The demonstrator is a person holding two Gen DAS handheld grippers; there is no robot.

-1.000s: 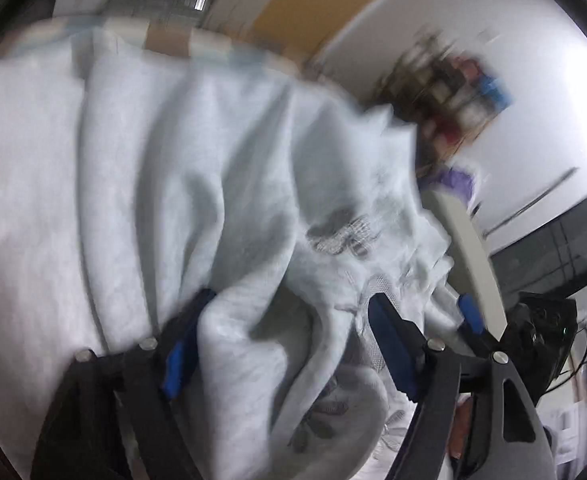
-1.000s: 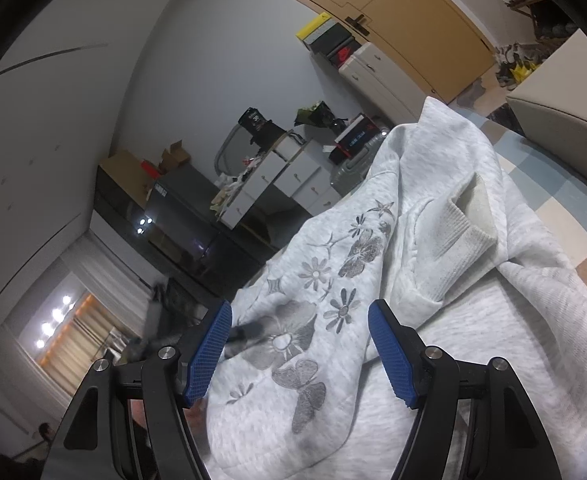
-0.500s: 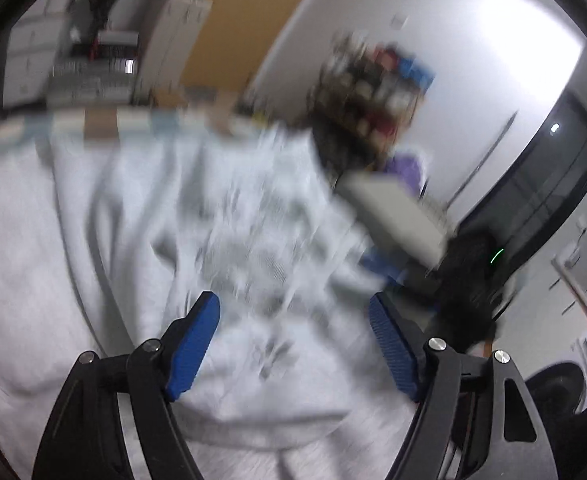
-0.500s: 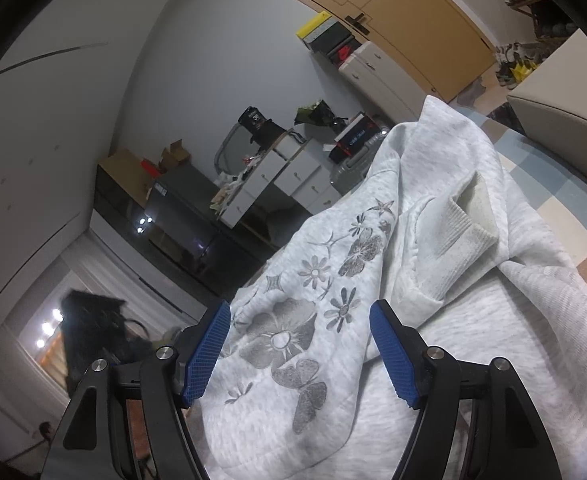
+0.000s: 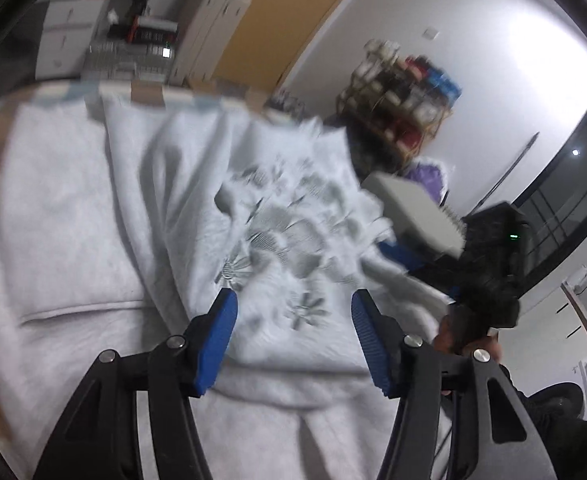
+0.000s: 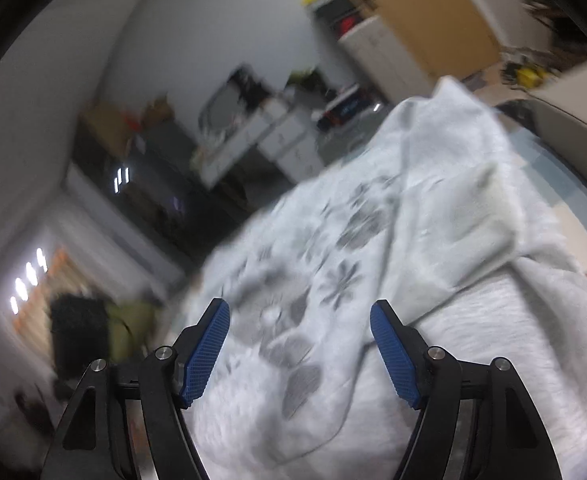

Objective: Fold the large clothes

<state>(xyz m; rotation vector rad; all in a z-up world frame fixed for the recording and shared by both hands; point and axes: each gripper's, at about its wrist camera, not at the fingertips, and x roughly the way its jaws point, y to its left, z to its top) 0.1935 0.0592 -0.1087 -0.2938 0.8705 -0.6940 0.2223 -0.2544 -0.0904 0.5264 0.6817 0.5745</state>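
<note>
Sweatshirt rumpled, fold barely begun

Left gripper (image 5: pixel 293 334) jaws have just been closing, nothing pinched; right gripper (image 6: pixel 299 350) jaws spread, empty. The grey floral sweatshirt (image 5: pixel 277 216) lies bunched ahead of and beneath both, sleeves and hem unfolded.

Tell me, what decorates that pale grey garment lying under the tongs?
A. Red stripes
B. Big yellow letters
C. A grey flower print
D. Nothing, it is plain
C: grey flowers are printed across the light grey garment, seen ahead of both tongs in each view, though the pictures are somewhat blurred.
</note>
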